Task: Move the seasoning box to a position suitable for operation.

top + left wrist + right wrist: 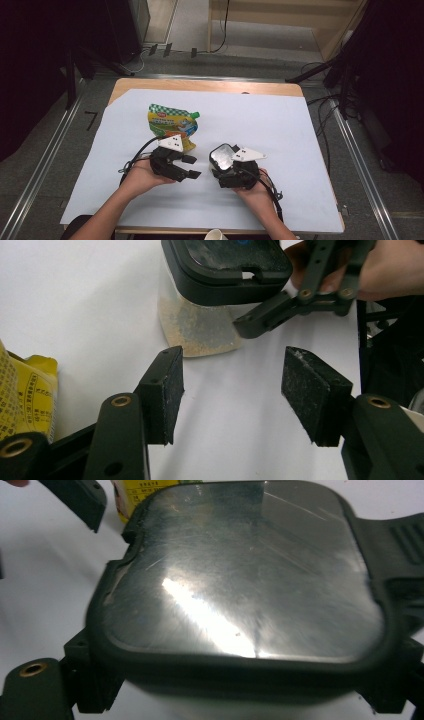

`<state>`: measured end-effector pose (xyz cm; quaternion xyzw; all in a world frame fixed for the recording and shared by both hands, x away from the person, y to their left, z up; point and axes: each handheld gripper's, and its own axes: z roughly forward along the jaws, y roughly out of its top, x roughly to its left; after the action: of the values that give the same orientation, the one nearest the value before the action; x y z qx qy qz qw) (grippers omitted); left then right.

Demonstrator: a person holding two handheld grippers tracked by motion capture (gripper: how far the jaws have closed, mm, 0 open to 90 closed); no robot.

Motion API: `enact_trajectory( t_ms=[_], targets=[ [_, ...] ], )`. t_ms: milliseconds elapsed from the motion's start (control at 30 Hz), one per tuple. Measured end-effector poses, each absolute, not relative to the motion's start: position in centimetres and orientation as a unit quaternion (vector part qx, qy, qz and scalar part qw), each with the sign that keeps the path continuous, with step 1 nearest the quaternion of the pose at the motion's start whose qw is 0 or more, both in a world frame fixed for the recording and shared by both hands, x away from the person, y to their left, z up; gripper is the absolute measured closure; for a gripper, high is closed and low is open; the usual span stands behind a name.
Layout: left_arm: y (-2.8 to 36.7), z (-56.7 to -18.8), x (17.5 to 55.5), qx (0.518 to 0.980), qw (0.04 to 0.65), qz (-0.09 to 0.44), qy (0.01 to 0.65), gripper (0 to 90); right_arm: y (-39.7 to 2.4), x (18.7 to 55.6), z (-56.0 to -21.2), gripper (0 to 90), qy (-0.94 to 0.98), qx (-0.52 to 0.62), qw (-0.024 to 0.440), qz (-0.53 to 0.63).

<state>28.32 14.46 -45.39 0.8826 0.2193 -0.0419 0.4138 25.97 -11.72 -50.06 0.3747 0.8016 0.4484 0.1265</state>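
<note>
At ten o'clock on the desk (300, 200) lies a yellow pouch (170, 125). The left tool (189, 167) hangs released just beside it. At three o'clock, the right tool (218, 165) grasps the black-lidded jar (222, 156).

A yellow-and-green pouch (172, 127) lies flat on the white sheet (280, 120), left of its middle. The sheet covers most of a wooden table (210, 85), leaving the far edge bare. A white cup (215, 234) shows at the near edge.
</note>
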Motion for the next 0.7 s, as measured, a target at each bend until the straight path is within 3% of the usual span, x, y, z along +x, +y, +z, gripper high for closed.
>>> enact_trajectory(
  t_ms=[267, 400, 600, 633, 700],
  targets=[
    [13.9, -45.5, 28.7, 0.87, 0.423, -0.048, 0.249, 44.8, -13.4, 25.0, -48.4, 14.3, 0.81, 0.374, 0.105, 0.44],
    [13.6, -45.6, 28.7, 0.87, 0.426, -0.04, 0.246, 52.8, -14.2, 24.6, -47.7, 14.8, 0.812, 0.365, 0.105, 0.444],
    [13.0, -45.5, 28.7, 0.867, 0.432, -0.038, 0.245, 63.0, -16.7, 24.2, -46.4, 23.8, 0.806, 0.36, 0.108, 0.457],
    [12.7, -45.5, 28.7, 0.869, 0.429, -0.039, 0.244, 66.6, -17.5, 24.3, -46.2, 32.5, 0.805, 0.36, 0.11, 0.459],
    [12.4, -45.5, 28.7, 0.871, 0.426, -0.04, 0.24, 72.3, -18.1, 24.6, -45.9, 38.4, 0.801, 0.364, 0.118, 0.46]
  ],
)
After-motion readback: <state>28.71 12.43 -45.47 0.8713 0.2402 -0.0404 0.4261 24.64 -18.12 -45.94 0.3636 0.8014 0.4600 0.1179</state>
